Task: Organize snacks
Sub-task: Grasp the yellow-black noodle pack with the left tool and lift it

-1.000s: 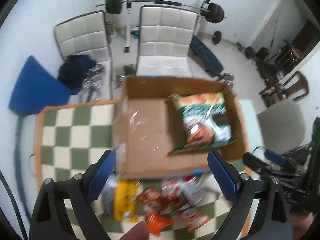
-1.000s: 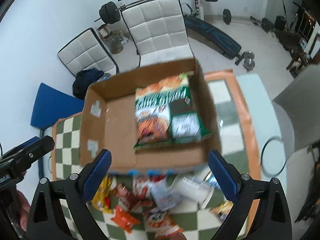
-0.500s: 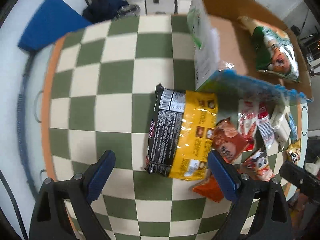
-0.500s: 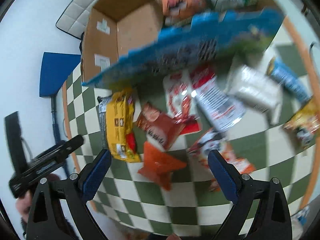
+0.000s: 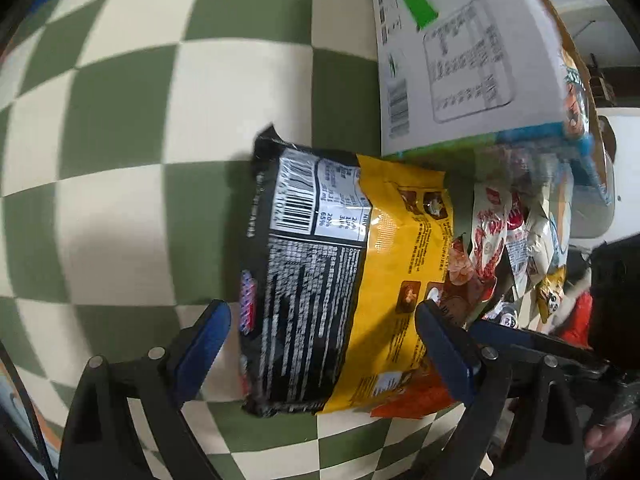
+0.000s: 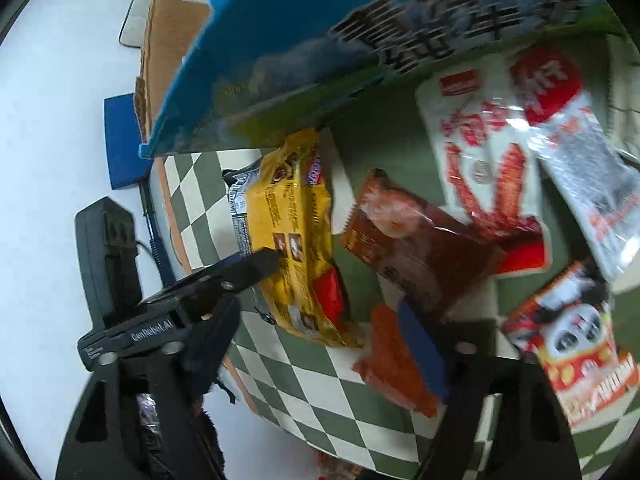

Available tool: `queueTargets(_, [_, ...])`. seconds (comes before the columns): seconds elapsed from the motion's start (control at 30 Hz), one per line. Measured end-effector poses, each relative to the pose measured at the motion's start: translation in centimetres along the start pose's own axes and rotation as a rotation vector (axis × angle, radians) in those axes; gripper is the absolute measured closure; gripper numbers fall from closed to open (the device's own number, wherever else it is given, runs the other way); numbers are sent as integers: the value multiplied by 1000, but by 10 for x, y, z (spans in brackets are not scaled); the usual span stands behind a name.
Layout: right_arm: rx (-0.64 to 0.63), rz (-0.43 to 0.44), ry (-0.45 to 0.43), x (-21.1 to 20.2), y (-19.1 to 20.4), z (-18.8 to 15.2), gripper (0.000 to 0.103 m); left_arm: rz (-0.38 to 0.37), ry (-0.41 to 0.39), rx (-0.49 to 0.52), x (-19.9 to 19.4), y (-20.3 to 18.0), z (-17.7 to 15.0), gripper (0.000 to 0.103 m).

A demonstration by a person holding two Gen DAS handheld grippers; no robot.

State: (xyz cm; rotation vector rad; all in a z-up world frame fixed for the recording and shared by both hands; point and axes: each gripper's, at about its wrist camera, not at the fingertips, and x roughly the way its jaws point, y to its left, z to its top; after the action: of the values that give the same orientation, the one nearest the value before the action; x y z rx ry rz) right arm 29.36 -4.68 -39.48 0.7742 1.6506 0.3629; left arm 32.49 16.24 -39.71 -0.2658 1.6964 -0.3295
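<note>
In the left wrist view the left gripper (image 5: pixel 320 348) is seen at the bottom of the frame with its blue-padded fingers (image 5: pixel 202 344) spread wide on either side of a yellow-and-black plastic noodle packet (image 5: pixel 340 276); neither pad is seen pressing on it. The packet lies flat on the green-and-cream checked tablecloth (image 5: pixel 132 120), printed back and barcode upward, in the middle of the frame. Its upper edge sits just beside the white printed wall of the cardboard box (image 5: pixel 452 60), which fills the upper right.

In the right wrist view the right gripper (image 6: pixel 320 356) is seen low in the frame, and its jaws have just been closing — they stand at a middling width. A small orange foil snack bag (image 6: pixel 384 364) lies between them, against the right blue pad; whether it is pinched cannot be told through the blur. Just above it a brown crinkle-edged snack packet (image 6: pixel 404 240) is seen, overlapping a white packet with red stripes (image 6: pixel 480 152). A red-and-white packet with a panda face (image 6: pixel 576 336) lies at the right edge — apart from the orange bag. The box's blue printed side spans the top of the frame.
</note>
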Motion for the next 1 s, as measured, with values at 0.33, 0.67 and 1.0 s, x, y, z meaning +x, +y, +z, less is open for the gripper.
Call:
queueTargets(0.33, [-5,59,51,25,2,16,69,-67,-34,25,2,-1,-4,34])
queueTargets(0.67, [27,-28,12,-1,-8,2,62,-79,-116,-17,-18,-15,-20,65])
queueTargets(1.0, [76,-89,1,-21,-28,-24,45,12,-123,91,-23,-64,-35,71])
